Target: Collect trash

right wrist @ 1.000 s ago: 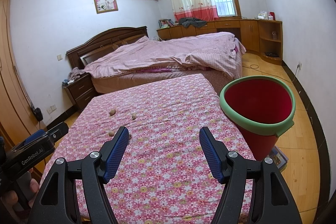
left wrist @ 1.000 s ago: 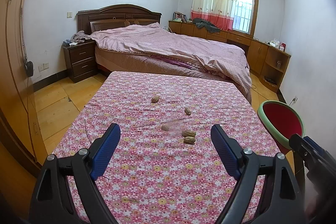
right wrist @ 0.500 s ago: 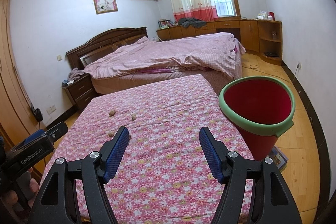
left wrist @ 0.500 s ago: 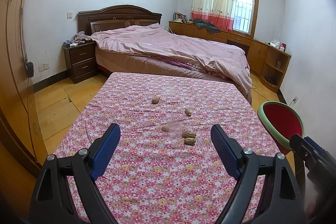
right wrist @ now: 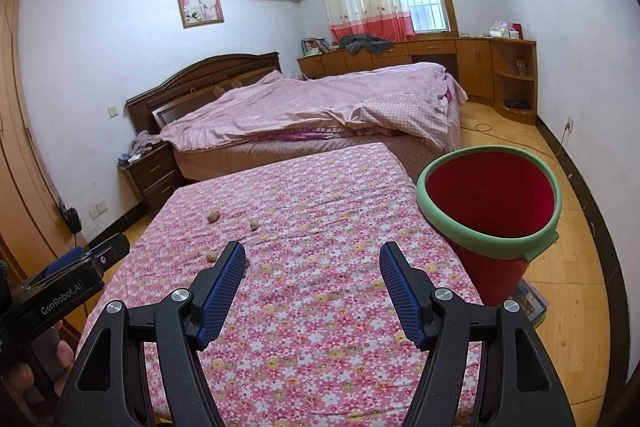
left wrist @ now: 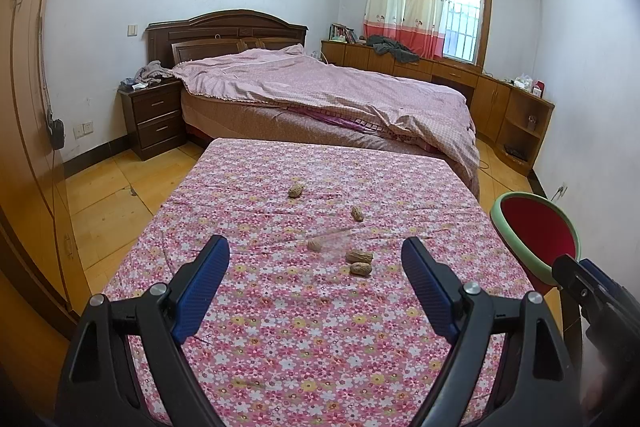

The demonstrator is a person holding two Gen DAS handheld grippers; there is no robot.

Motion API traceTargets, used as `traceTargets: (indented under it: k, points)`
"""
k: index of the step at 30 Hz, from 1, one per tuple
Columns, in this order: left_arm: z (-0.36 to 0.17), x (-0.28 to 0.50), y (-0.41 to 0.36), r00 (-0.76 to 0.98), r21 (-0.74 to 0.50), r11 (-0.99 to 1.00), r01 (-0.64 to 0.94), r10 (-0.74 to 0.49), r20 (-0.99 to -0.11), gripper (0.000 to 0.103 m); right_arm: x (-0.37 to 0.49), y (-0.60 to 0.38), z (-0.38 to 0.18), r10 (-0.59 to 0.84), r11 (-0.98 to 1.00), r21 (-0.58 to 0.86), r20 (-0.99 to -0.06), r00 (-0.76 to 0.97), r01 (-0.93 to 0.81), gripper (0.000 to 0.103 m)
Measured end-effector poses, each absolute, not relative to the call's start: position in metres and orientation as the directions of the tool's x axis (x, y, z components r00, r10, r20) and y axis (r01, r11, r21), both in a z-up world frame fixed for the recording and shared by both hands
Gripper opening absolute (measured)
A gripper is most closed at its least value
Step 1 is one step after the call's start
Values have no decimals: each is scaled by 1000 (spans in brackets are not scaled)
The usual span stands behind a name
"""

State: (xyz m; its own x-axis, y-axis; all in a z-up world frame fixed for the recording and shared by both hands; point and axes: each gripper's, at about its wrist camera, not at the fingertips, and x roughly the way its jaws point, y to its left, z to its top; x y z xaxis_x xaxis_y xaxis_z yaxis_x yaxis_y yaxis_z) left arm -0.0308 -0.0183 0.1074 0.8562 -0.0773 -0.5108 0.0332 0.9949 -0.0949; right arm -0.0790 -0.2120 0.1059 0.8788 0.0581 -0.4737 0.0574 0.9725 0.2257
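Note:
Several peanut shells lie on the pink floral tablecloth (left wrist: pixel 304 339): one at the far middle (left wrist: pixel 296 190), one to its right (left wrist: pixel 357 213), one pale one (left wrist: pixel 314 245) and a pair (left wrist: pixel 359 262) closest to me. My left gripper (left wrist: pixel 315 283) is open and empty, hovering just short of the pair. My right gripper (right wrist: pixel 312 287) is open and empty over the cloth's right part. A red bin with a green rim (right wrist: pixel 489 215) stands off the table's right edge, also in the left wrist view (left wrist: pixel 536 239). Shells also show in the right wrist view (right wrist: pixel 213 216).
A bed (left wrist: pixel 340 99) with a pink quilt stands just past the table's far edge. A dark nightstand (left wrist: pixel 154 115) is at far left, wooden cabinets (left wrist: pixel 508 107) along the right wall. A wardrobe (left wrist: pixel 24 147) lines the left. Something flat (right wrist: pixel 530 301) lies on the floor under the bin.
Both grippers have stayed nearly still, with only a slight drift of the views. Nothing was taken hold of or moved on the cloth.

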Motion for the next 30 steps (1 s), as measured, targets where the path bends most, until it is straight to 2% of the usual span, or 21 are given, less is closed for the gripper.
traceTargets:
  k: [30]
  points:
    - [105,-24,-16,849,-91,995,39,-81,-522,88,-80,-214,104,58,971,230,-480,875,62,71]
